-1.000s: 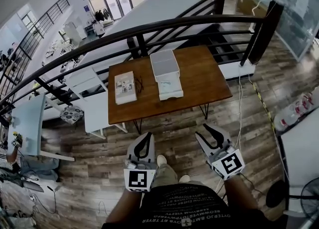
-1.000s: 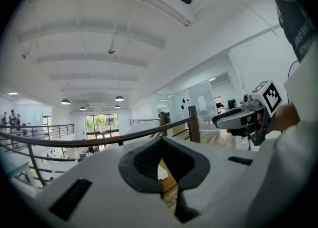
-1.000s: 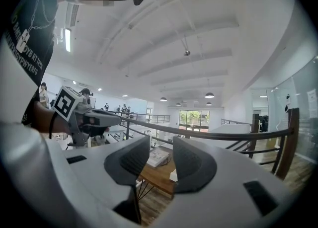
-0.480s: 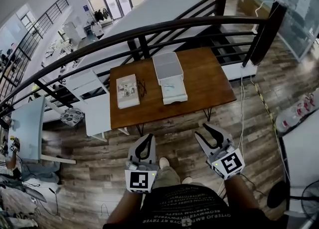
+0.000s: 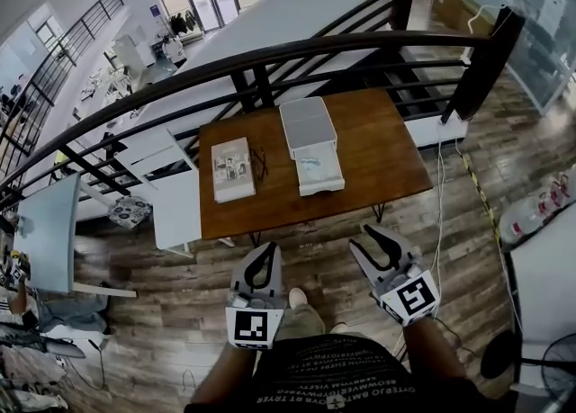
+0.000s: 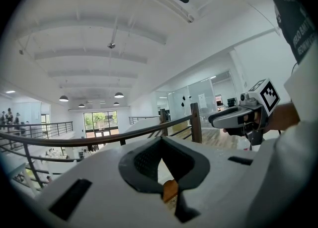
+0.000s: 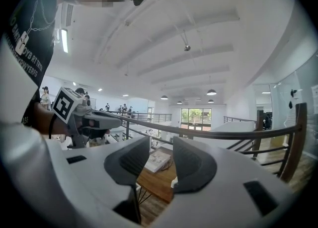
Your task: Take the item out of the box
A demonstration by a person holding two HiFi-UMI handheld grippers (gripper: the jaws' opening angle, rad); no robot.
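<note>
The wooden table [image 5: 382,146] is standing well ahead, carrying the white box [image 5: 307,125] near its middle, its long axis running twelve to six. The box is lying at eleven o'clock from the right gripper [image 5: 378,242], whose empty jaws are gaping. That gripper looks slightly nearer. It is lying at one o'clock from the left gripper [image 5: 265,249], which is clenching on nothing.

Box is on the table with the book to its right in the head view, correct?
No: the head view shows the book left of the box, not right. Both are on the table.
</note>
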